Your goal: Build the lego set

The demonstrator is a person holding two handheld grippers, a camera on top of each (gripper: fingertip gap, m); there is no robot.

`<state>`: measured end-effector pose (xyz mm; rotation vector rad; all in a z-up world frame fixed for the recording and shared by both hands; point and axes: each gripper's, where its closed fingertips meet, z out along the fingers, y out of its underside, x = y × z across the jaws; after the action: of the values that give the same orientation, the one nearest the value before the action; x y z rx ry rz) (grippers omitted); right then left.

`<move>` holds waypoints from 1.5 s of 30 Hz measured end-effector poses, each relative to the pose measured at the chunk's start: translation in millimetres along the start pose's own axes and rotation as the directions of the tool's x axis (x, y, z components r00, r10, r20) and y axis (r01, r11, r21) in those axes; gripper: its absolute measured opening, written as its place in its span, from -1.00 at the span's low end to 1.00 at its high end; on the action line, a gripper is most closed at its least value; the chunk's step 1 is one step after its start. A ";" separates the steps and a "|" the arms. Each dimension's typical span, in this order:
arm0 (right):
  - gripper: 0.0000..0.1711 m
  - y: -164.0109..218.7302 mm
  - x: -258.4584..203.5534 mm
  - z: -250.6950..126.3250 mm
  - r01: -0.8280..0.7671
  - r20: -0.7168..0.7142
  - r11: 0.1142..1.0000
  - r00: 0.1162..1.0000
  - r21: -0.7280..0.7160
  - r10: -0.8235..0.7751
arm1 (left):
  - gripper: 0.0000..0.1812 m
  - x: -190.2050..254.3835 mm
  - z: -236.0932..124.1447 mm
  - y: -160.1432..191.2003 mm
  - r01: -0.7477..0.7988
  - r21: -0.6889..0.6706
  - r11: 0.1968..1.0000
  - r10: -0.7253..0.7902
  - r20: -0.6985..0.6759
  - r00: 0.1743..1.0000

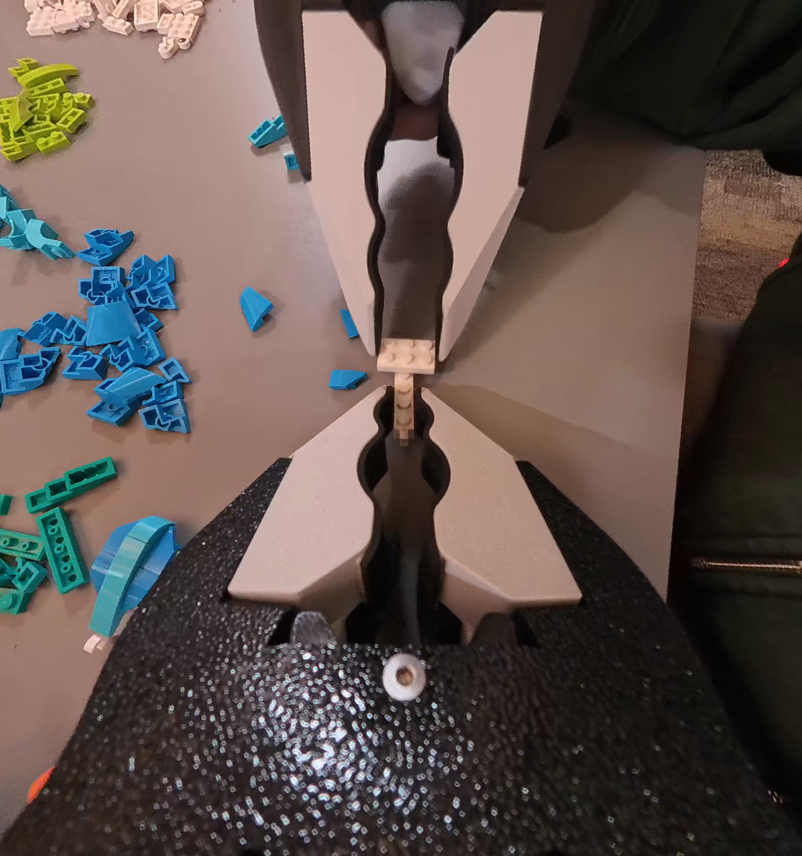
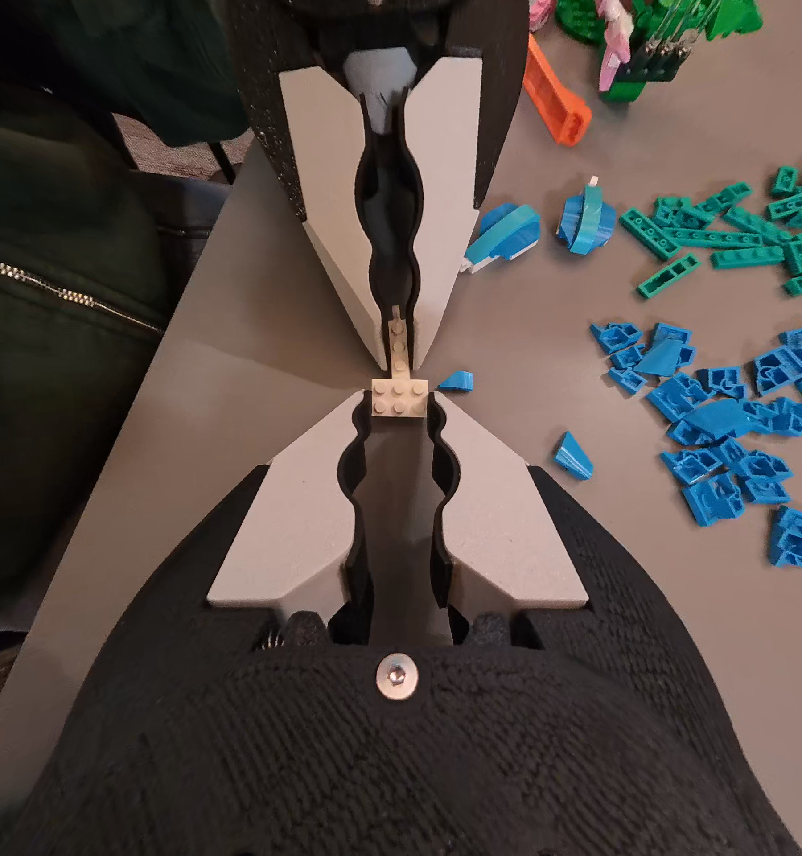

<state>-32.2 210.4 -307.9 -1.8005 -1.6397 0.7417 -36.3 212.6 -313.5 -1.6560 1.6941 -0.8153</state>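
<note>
Facing each other tip to tip above the grey desk (image 1: pixel 260 685), the two tools meet over its near edge. The left hand-held gripper (image 1: pixel 404 407) is pressed together on a narrow white plate (image 1: pixel 403 405), pinching it along its length so that one end sticks out past the fingertips. The right hand-held gripper (image 2: pixel 398 402) pinches a white two-by-three plate (image 2: pixel 399 398) by its short sides, studs showing. In the right wrist view the narrow white plate (image 2: pixel 398 345) reaches from the far tool and its end touches the far edge of the wider plate; whether the two pieces are locked together cannot be told. In the left wrist view the right hand-held gripper (image 1: pixel 406 354) comes in from the far side, holding the two-by-three plate (image 1: pixel 407 355) just beyond the narrow one. Loose bricks lie in sorted heaps on the desk: blue slopes (image 1: pixel 111 338), teal plates (image 1: pixel 42 551), lime pieces (image 1: pixel 37 116) and white pieces (image 1: pixel 121 18). A single blue slope (image 2: pixel 457 380) lies just right of the meeting point. An orange brick separator (image 2: pixel 557 99) and a green built model (image 2: pixel 640 46) sit at the far right. A dark green jacket with a zip (image 2: pixel 65 287) shows beyond the desk edge.
</note>
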 end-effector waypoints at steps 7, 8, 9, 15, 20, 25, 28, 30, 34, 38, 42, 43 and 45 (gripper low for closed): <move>-0.74 -3.4 0.3 5.1 0.027 0.014 1.000 1.000 0.014 -0.028 | -0.93 0.7 0.6 0.4 0.008 -0.004 1.000 -0.008 -0.014 1.000; -0.74 -3.2 0.2 5.1 0.027 0.015 0.999 1.000 0.017 -0.028 | -0.93 0.9 0.6 0.3 0.006 -0.003 1.000 -0.006 -0.013 1.000; -0.74 -3.2 0.2 5.1 0.027 0.016 0.999 0.999 0.020 -0.028 | -0.93 0.8 0.6 0.3 0.007 -0.003 1.000 -0.007 -0.014 1.000; -0.74 -2.4 -0.2 4.6 0.038 0.016 0.999 0.999 0.021 -0.038 | -0.93 0.9 0.8 0.3 0.007 -0.003 1.000 -0.007 -0.015 1.000; -0.73 -3.5 -0.7 5.6 0.071 -0.008 0.997 0.997 -0.005 -0.071 | -0.93 0.9 0.8 0.5 0.006 -0.004 1.000 -0.006 -0.013 1.000; -0.74 -2.7 -0.7 6.0 0.080 -0.018 0.996 0.997 -0.046 -0.081 | -0.93 1.0 0.8 0.2 0.005 -0.002 1.000 -0.005 -0.013 1.000; -0.74 -1.0 0.4 6.2 0.093 -0.033 0.993 0.995 -0.065 -0.096 | -0.93 0.3 0.0 0.2 0.005 0.001 1.000 -0.005 -0.006 1.000; -0.73 -0.5 1.2 7.1 0.091 -0.036 0.994 0.995 -0.060 -0.093 | -0.93 -0.4 -0.5 1.2 0.025 -0.002 1.000 -0.025 -0.006 1.000; -0.74 -1.8 -0.2 8.0 0.106 -0.038 0.993 0.993 -0.056 -0.108 | -0.83 2.0 -2.6 2.9 0.021 -0.004 1.000 -0.021 -0.015 1.000; -0.74 -1.7 -0.4 7.8 0.099 -0.032 0.994 0.994 -0.050 -0.101 | -0.80 1.3 -7.7 8.8 0.003 -0.037 0.999 -0.003 -0.007 1.000; -0.74 -1.5 -0.4 7.7 0.094 -0.028 0.995 0.995 -0.045 -0.096 | -0.91 1.8 -8.4 7.5 -0.017 -0.011 1.000 0.016 -0.007 1.000; -0.74 -1.4 -0.6 7.4 0.092 -0.025 0.995 0.995 -0.043 -0.093 | -0.92 2.1 -7.9 7.2 -0.017 -0.012 1.000 0.017 -0.008 1.000; -0.74 -1.2 -1.0 7.3 0.088 -0.022 0.995 0.996 -0.037 -0.089 | -0.93 2.0 -7.4 7.7 -0.017 -0.021 1.000 0.016 -0.013 1.000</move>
<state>-38.4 209.8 -311.9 -1.7428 -1.7157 0.6530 -46.9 210.9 -315.1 -1.6521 1.7285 -0.8047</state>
